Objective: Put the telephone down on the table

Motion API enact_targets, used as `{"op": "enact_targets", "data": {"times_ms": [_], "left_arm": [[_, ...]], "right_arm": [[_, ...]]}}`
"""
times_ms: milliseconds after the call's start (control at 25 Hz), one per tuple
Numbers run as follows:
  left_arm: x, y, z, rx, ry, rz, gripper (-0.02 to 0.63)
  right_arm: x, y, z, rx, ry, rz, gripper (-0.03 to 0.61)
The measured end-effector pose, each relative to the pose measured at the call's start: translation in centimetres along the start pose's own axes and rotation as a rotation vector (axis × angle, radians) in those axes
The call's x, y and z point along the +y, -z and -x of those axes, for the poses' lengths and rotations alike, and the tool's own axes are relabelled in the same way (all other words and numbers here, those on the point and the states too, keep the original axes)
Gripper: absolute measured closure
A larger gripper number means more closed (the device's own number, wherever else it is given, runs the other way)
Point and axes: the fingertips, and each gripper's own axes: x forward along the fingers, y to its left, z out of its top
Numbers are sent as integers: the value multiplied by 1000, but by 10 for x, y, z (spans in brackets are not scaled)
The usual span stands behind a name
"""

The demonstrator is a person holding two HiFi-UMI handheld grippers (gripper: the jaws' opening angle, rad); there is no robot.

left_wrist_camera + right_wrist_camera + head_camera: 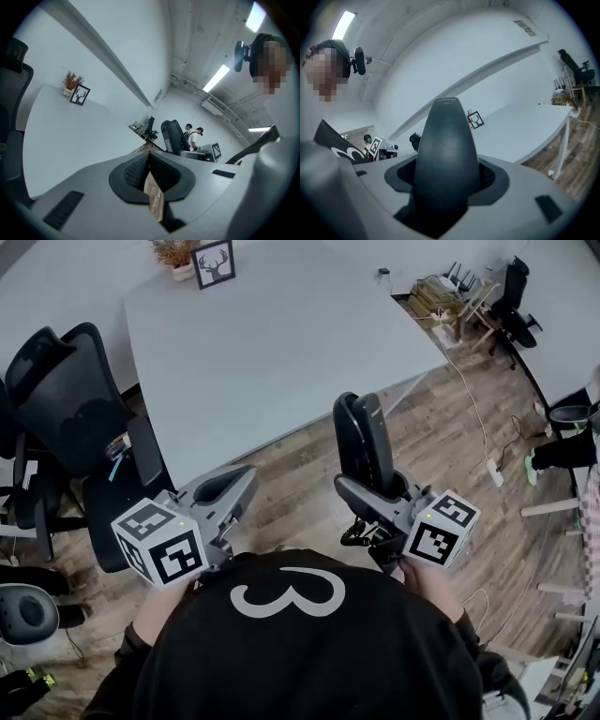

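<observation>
A black telephone handset (pixel 364 442) stands upright between the jaws of my right gripper (pixel 378 491), which is shut on its lower part. In the right gripper view the handset (pixel 446 154) fills the middle and hides the gap of the gripper (pixel 446 177). A dark curled cord (pixel 353 534) hangs under that gripper. My left gripper (pixel 228 487) is shut with nothing in it; only a thin slit of wooden floor shows between its jaws (pixel 151 176). Both grippers hover over the floor, short of the white table (pixel 281 343).
A framed deer picture (pixel 213 262) and a small dried plant (pixel 175 254) stand at the table's far edge. A black office chair (pixel 66 390) is at the left of the table. A cluttered desk and another chair (pixel 514 292) are far right. A white cable and power strip (pixel 494 472) lie on the floor.
</observation>
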Motion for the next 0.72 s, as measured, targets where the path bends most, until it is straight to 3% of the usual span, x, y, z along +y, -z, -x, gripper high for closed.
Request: {"op": "enact_targets", "data": {"times_ms": [480, 720], "left_arm": [[84, -36, -16, 2, -39, 87, 603], [126, -67, -33, 30, -18, 70, 603]], "right_arm": [[-34, -22, -78, 60, 19, -50, 290], [-53, -41, -124, 63, 44, -54, 290]]}}
